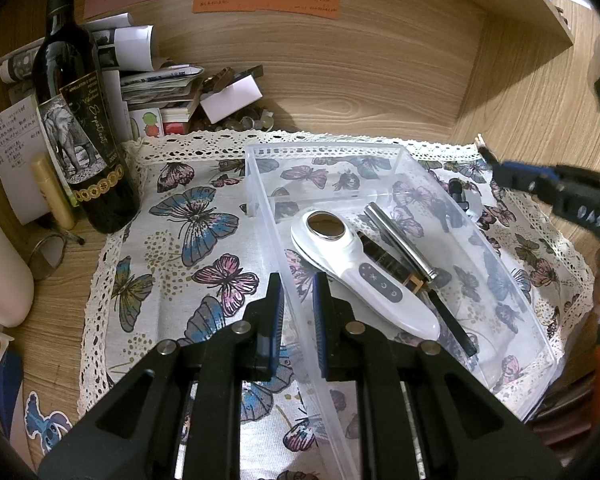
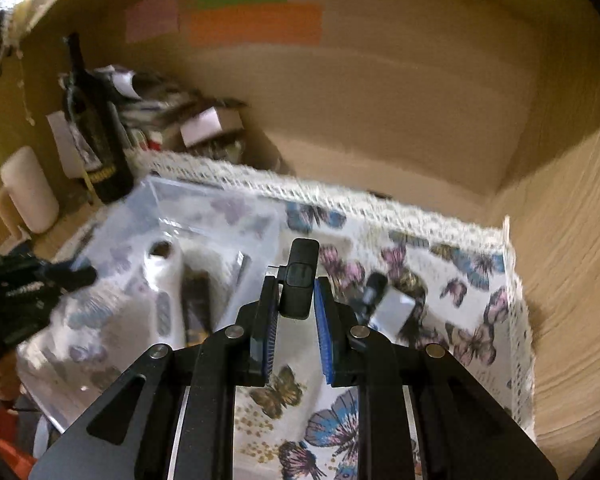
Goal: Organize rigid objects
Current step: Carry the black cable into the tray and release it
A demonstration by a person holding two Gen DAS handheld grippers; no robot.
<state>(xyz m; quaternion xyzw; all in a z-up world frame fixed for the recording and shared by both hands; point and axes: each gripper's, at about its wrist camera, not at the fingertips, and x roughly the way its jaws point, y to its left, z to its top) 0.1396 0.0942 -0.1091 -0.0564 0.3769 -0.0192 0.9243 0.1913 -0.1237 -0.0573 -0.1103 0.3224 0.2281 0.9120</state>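
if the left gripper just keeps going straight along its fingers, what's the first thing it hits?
Probably nothing soon: the left gripper straddles the clear bin wall, which runs on between its fingers. The white handheld device lies just right of that line and might get clipped; depth is unclear.

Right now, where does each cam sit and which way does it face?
Left wrist: on the left gripper, looking across the clear bin, its jaws astride the bin's near wall; right gripper shows at right.
Right wrist: on the right gripper, holding a small black device above the butterfly cloth; left gripper at left.
Shared: bin, cloth, wine bottle.
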